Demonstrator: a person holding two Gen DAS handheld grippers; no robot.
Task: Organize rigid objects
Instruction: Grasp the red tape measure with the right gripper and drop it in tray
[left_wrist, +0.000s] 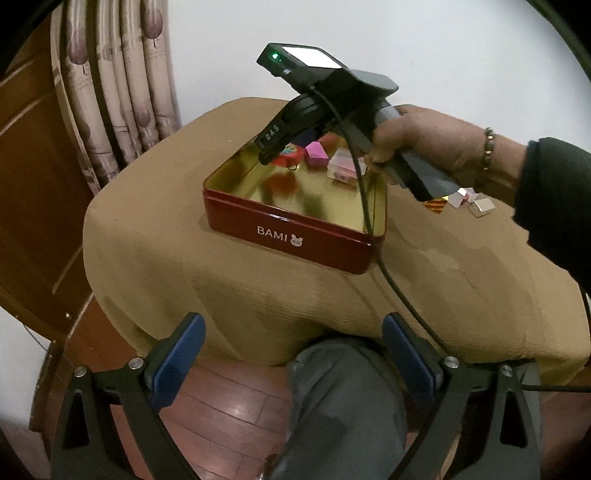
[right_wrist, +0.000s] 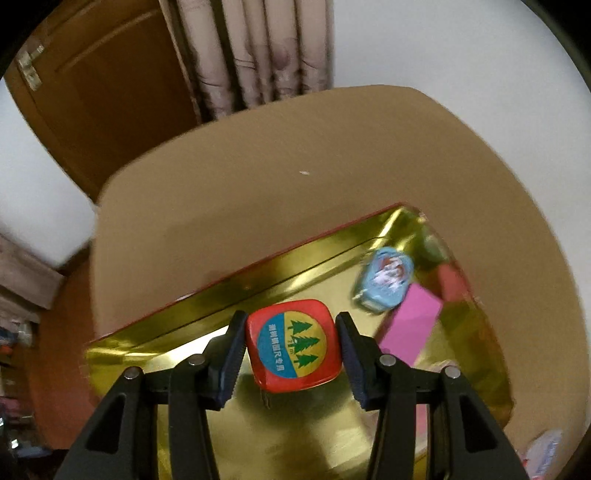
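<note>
Right gripper (right_wrist: 291, 345) points steeply down into the red tin (left_wrist: 295, 236), fingers (right_wrist: 231, 354) pinching the red tape measure (right_wrist: 293, 345) by its two sides. The tape measure sits just above the tin's gold floor near the far wall; can't tell if it touches the floor. Its label shows green trees on a yellow and blue disc.

Left gripper (left_wrist: 293, 354) is back at the near edge of the desk (left_wrist: 258, 295), above the person's knee (left_wrist: 343, 387). Its fingers (left_wrist: 181, 354) are spread wide with nothing between them.

The tin, marked BAMI on its near wall, stands roughly mid-desk on the tan cloth, lid off. Already inside:
- a blue oval case (right_wrist: 384, 282) by the far wall, towards the far right corner, blurred
- a pink box (right_wrist: 413, 325) just beside it, lying flat
- a red block (right_wrist: 452, 282) beyond the pink one, blurred, can't identify
- a clear plastic box (left_wrist: 341, 166) seen from the left wrist view, near the right wall

Still loose on the desk, right of the tin and well apart from it: a cluster of small foil-wrapped cubes (left_wrist: 480, 206), silver and one red-gold, partly hidden behind the right gripper's handle.

The person's right hand (left_wrist: 424, 144) grips that handle, bead bracelet (left_wrist: 489, 147) at the wrist, dark sleeve. A black cable (left_wrist: 369, 221) runs from the right gripper across the tin's near right corner.
</note>
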